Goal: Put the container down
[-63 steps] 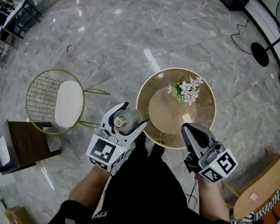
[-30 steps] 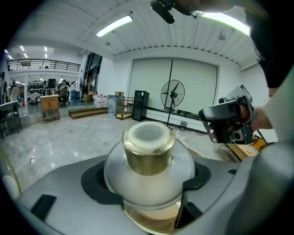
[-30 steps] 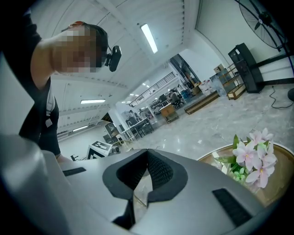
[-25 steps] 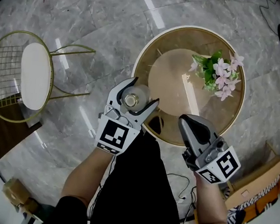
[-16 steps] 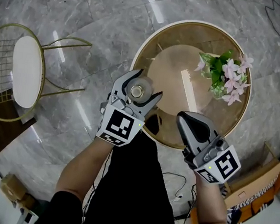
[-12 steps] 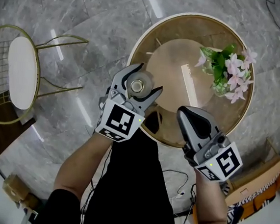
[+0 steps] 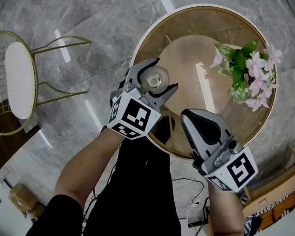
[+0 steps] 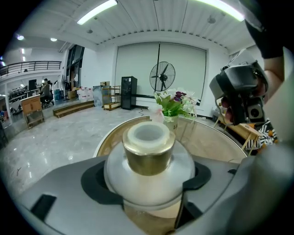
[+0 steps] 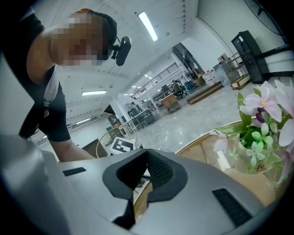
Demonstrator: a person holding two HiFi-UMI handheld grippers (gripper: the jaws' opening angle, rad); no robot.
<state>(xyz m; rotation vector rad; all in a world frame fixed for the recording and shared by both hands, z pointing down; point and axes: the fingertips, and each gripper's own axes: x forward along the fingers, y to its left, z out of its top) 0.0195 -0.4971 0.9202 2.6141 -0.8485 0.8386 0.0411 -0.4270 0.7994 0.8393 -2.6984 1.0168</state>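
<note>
**Container carried in over the table**

Container [image 8: 149,156], a frosted jar with a gold neck, sits upright between the jaws of the left gripper [image 7: 165,74], which are clamped on its round body. Since the earlier frames this gripper has travelled from outside the rim of the table [image 7: 145,34] to a position above the glass top, just inside the near edge. The jar does not appear to rest on the glass yet. Judged remaining: lower, then release. Right gripper [image 7: 190,118] hangs to the right of it, jaws together and empty. Flowers [image 7: 251,65] stand well beyond both grippers.
</note>
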